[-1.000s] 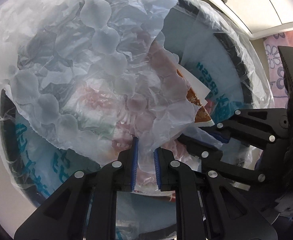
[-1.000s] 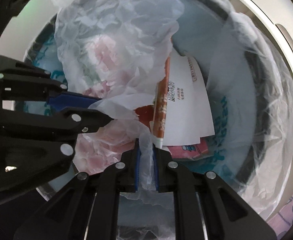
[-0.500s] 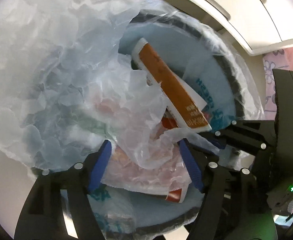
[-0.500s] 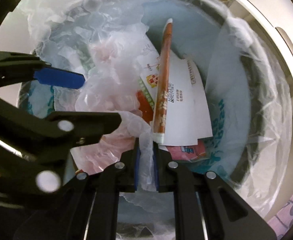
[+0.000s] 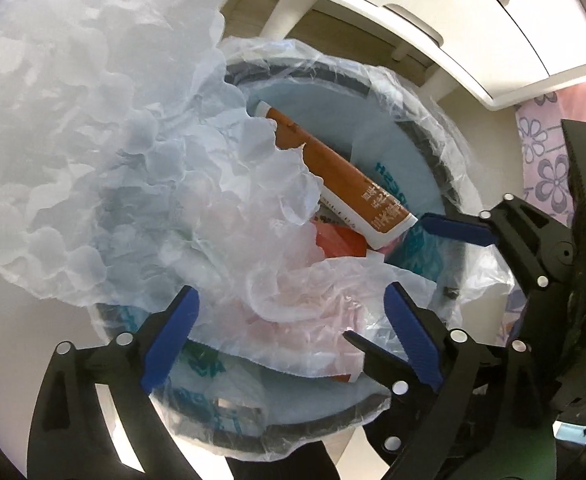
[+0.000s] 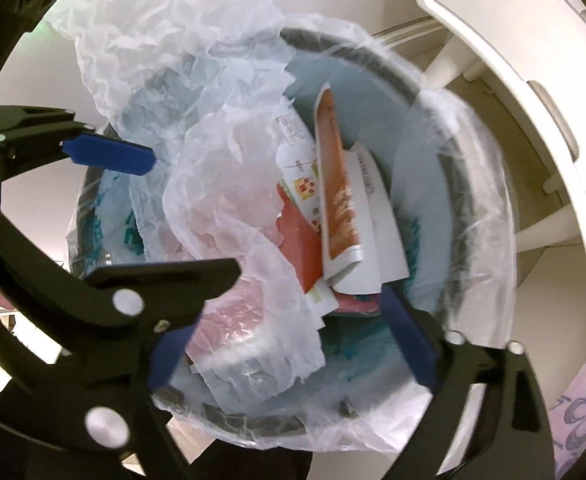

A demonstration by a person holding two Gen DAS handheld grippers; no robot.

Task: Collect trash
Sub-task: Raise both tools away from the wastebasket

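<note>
Both claws hover over the round dark trash bin fitted with a pale blue plastic liner. Left claw: jaws spread wide apart, holding nothing. Right claw: jaws likewise spread apart, empty. The crumpled translucent white plastic sheet lies draped over the bin's rim and partly inside it, resting on the other trash. An orange-and-white flat carton leans inside the bin beside the sheet. White furniture stands just beyond the bin.
</note>
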